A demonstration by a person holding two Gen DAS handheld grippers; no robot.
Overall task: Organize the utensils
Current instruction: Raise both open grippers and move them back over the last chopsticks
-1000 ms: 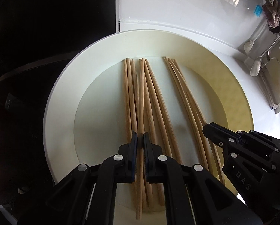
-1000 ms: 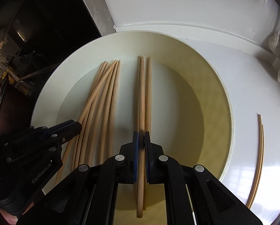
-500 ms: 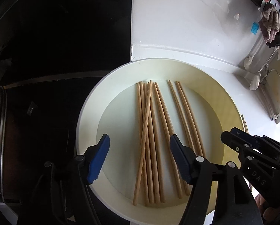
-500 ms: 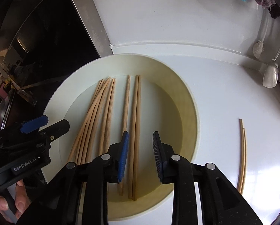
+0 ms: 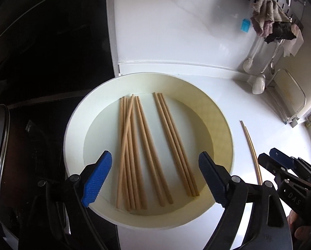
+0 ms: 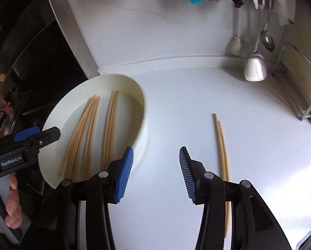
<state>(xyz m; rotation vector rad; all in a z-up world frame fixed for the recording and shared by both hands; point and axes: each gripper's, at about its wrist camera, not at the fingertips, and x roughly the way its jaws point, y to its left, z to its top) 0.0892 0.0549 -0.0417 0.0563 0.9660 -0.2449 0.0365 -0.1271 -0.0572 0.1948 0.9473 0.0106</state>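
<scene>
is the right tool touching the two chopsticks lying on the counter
Apart. The right wrist view shows the right tool open with bare counter between its pads, and the two chopsticks lying off to the side of them.

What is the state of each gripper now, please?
Left gripper: open, jaws just widened, holding nothing, above the chopsticks in the bowl.
Right gripper: open, jaws just widened, holding nothing.
</scene>
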